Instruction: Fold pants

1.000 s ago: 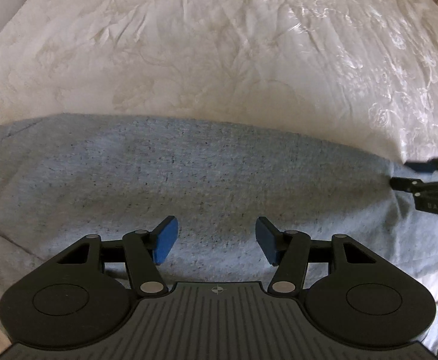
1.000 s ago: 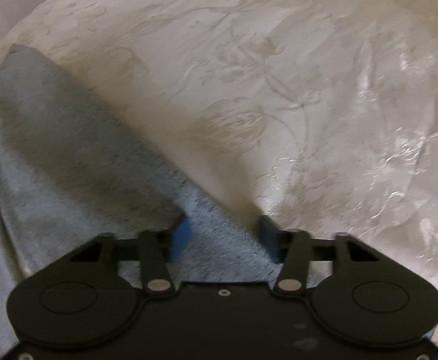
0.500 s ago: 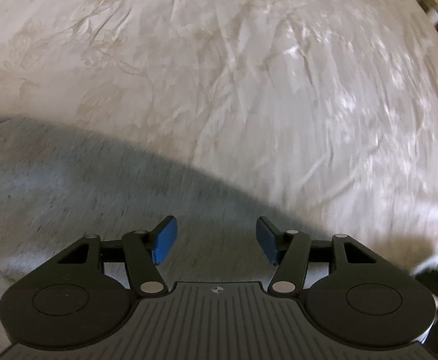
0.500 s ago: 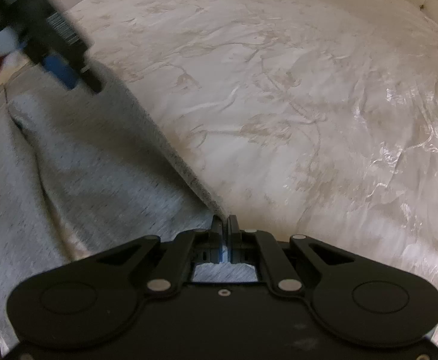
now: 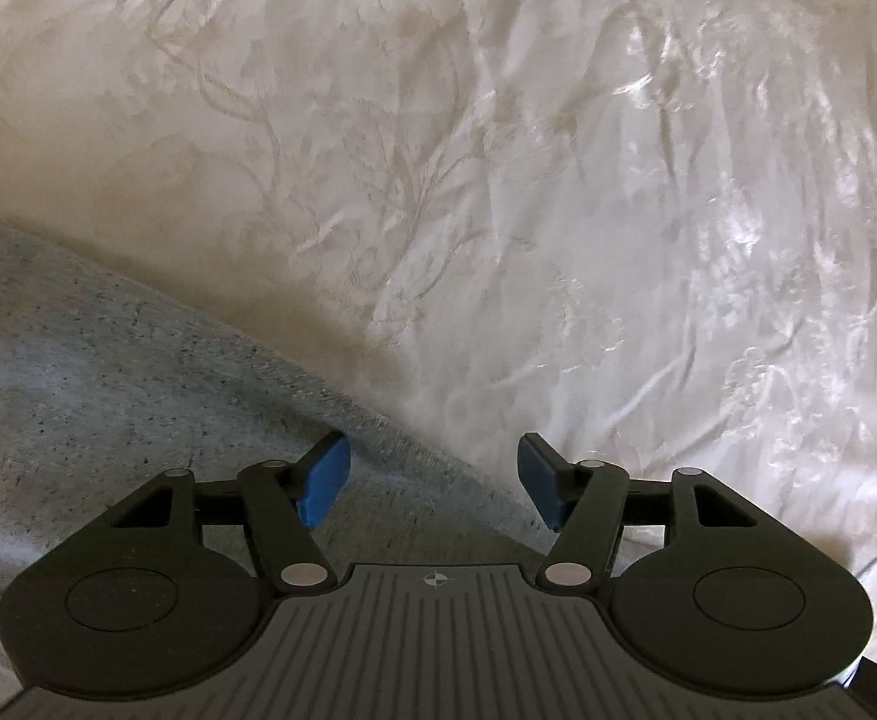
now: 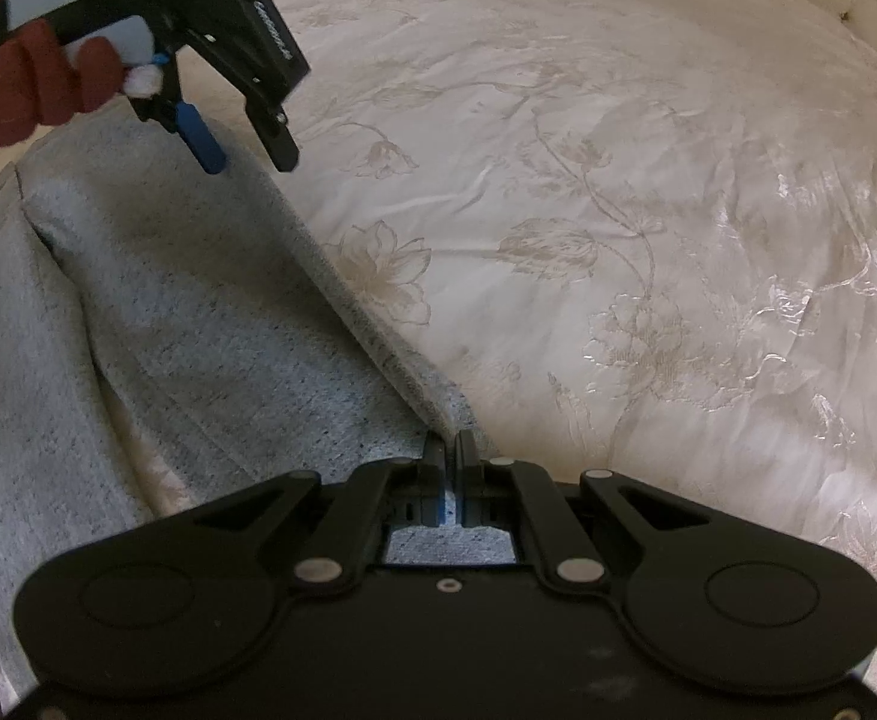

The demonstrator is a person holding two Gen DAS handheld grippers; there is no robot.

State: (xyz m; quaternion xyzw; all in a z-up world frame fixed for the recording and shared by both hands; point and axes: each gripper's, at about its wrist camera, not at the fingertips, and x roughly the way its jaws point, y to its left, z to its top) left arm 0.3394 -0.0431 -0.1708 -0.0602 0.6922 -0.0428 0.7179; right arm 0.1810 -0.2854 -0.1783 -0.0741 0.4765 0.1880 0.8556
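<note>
Two grippers working over grey sweatpants [image 6: 156, 324] lying on bed with cream floral bedspread [image 6: 618, 210]. Right gripper [image 6: 449, 450] clamping together on sweatpants' edge, fabric pinched between pads, lifting into ridge. Left gripper [image 5: 432, 483] hovering with jaws apart above same edge, pointing down, nothing between blue pads [image 5: 323, 483]. Person's hand [image 6: 36, 90] gripping left gripper's handle.

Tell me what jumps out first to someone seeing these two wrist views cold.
The grey pants stretch across a shiny cream floral bedspread, filling the left of both views. The right gripper, bottom centre of its own view, is shut on the pants' edge. The left gripper, held in a hand at the top left of the right wrist view, hovers open over the far end of that edge.
</note>
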